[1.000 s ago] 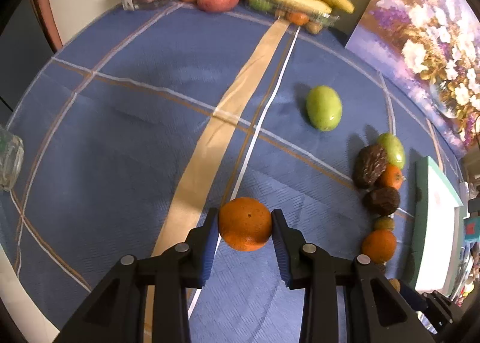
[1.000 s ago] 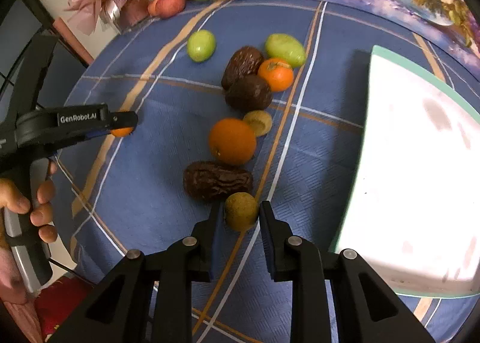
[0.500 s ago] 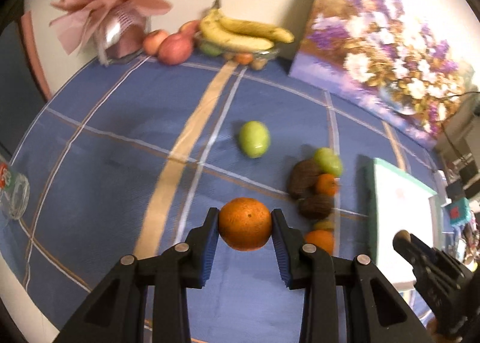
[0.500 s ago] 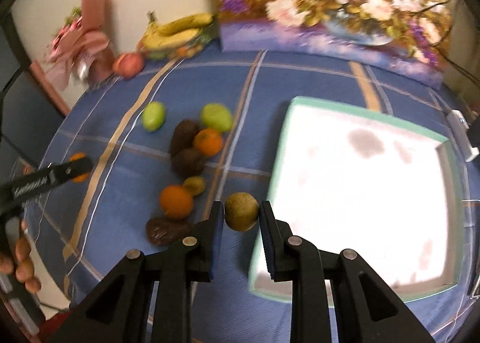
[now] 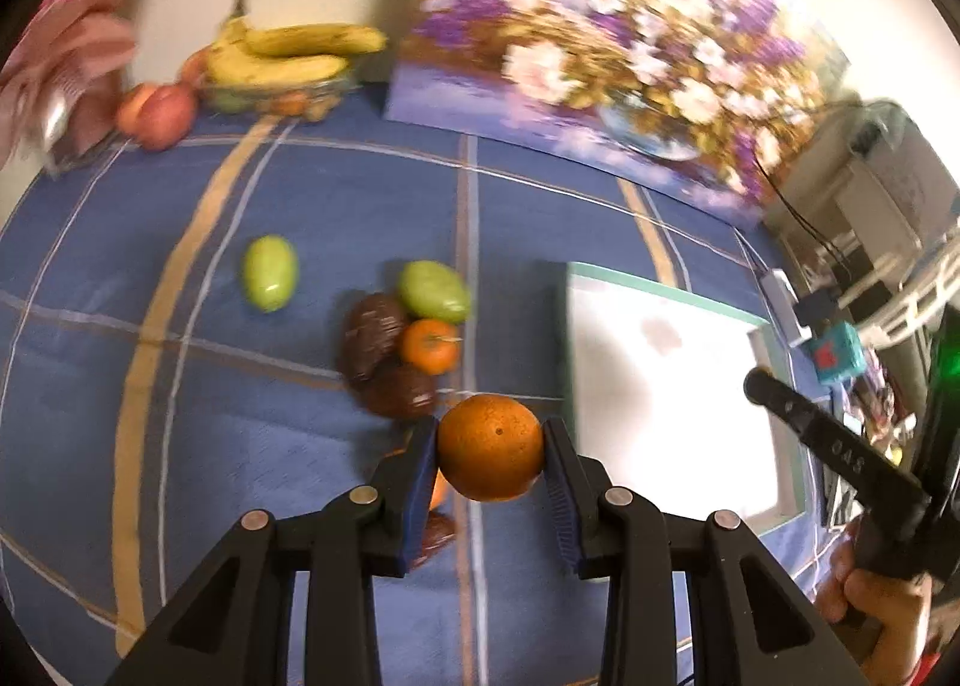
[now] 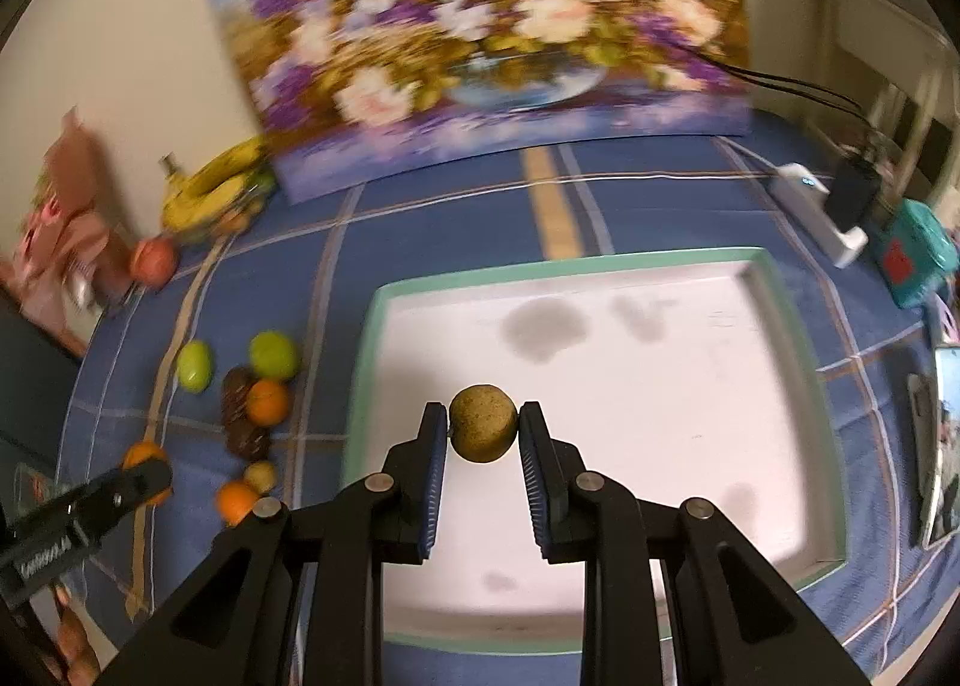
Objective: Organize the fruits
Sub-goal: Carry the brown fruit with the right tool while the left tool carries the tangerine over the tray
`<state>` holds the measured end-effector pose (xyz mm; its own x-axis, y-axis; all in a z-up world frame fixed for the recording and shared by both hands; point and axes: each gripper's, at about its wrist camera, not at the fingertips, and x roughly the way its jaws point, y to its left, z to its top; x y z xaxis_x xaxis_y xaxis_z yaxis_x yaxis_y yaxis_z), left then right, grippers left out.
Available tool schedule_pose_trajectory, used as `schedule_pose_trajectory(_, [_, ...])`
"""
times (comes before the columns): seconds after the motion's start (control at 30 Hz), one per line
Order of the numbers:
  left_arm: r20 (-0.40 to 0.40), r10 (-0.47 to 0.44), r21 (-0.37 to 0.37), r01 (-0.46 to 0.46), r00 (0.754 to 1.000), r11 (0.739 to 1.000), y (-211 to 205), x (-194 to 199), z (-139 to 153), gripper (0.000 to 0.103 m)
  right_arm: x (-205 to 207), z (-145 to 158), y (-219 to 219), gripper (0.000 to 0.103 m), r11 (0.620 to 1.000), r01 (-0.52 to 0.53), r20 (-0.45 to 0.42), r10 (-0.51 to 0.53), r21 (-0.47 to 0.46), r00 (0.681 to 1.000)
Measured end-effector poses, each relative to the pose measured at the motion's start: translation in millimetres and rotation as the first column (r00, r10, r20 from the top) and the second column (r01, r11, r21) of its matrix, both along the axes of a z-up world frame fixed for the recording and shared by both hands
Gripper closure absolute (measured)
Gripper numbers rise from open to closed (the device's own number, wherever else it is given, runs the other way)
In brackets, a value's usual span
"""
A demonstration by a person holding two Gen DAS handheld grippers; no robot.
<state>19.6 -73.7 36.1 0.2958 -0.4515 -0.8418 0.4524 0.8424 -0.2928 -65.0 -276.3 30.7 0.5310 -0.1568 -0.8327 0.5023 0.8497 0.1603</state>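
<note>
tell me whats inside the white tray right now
No fruit rests in the tray: its white floor shows only grey smudges. The brown round fruit is above it, clamped in the right gripper. The near edge is hidden behind the gripper.

Your two wrist views came out as round fisheye pictures with black corners; straight stripes on the blue tablecloth [image 5: 336,218] bowed towards the rim. Light was warm and indoor, moderately bright. The white tray [image 6: 606,386] was overexposed in your left view, its floor washed to plain white; in your right view it showed grey smudges, cause unclear. Soft dark shadows lay beside the green fruit [image 5: 270,272] and along the tray's near wall. Motion blur smeared the flower painting [image 6: 480,26], the bananas [image 5: 288,56] and the pink wrapping [image 6: 66,242]. Your held orange [image 5: 489,446] and the small brown fruit [image 6: 483,431] stayed sharp, as did the black fingers.
</note>
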Motion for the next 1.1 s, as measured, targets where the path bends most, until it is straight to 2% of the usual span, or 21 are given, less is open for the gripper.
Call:
schedule_pose_trajectory(0.27, [0.035, -0.106, 0.050, 0.104, 0.994, 0.993, -70, -9, 8, 0.066, -16, 5, -63, 0.078, 0.988, 0.152, 0.001, -0.152, 0.009, 0.988])
schedule_pose_trajectory(0.6, [0.044, -0.229, 0.158, 0.220, 0.972, 0.963, -152, -19, -15, 0.066, -23, 0, -112, 0.078, 0.969, 0.247, -0.030, -0.247, 0.006, 0.969])
schedule_pose_trajectory(0.83, [0.023, -0.259, 0.198, 0.250, 0.965, 0.948, -181, -16, -35, 0.066, -27, -7, -131, 0.078, 0.960, 0.279, -0.055, -0.278, 0.005, 0.959])
schedule_pose_trajectory(1.1, [-0.007, -0.257, 0.232, 0.252, 0.966, 0.940, -182, -16, -62, 0.066, -25, -22, -141, 0.077, 0.958, 0.285, -0.097, -0.283, 0.011, 0.954])
